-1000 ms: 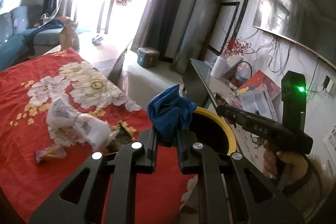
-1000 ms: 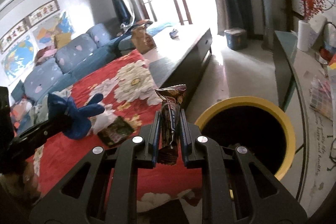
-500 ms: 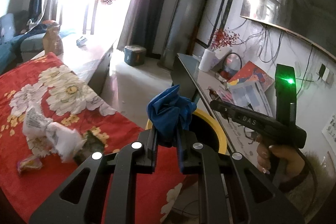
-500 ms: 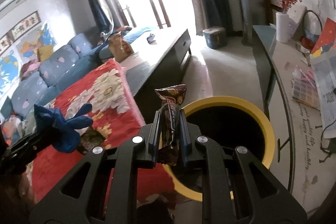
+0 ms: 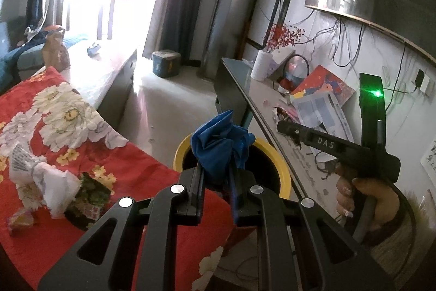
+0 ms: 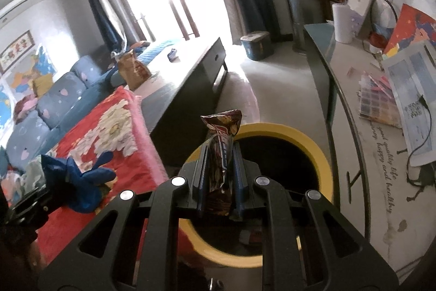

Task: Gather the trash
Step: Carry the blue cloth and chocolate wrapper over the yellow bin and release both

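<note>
My left gripper point(image 5: 216, 168) is shut on a crumpled blue glove point(image 5: 220, 143), held just before the near rim of a yellow-rimmed black bin point(image 5: 280, 168). My right gripper point(image 6: 220, 154) is shut on a brown snack wrapper point(image 6: 220, 143) that stands upright over the bin's point(image 6: 324, 154) left part. The right gripper's black body point(image 5: 335, 146), in a person's hand point(image 5: 368, 195), shows in the left wrist view. The blue glove point(image 6: 81, 179) shows at the left in the right wrist view. A crumpled white paper point(image 5: 41, 176), a dark green packet point(image 5: 92, 192) and a small pink wrapper point(image 5: 20, 218) lie on the red floral cloth point(image 5: 122, 162).
A long dark low table point(image 6: 188, 89) runs behind the red cloth. On the right stands a glass-topped side table point(image 6: 354, 154) with papers, a white vase point(image 6: 344, 23) and cables. A blue sofa point(image 6: 54, 97) is at the far left, a small blue box point(image 5: 166, 63) on the floor.
Both grippers have moved toward the bin with their loads. The bin has grown larger and nearer in the right wrist view; the trash on the cloth has slid left in the left wrist view.
</note>
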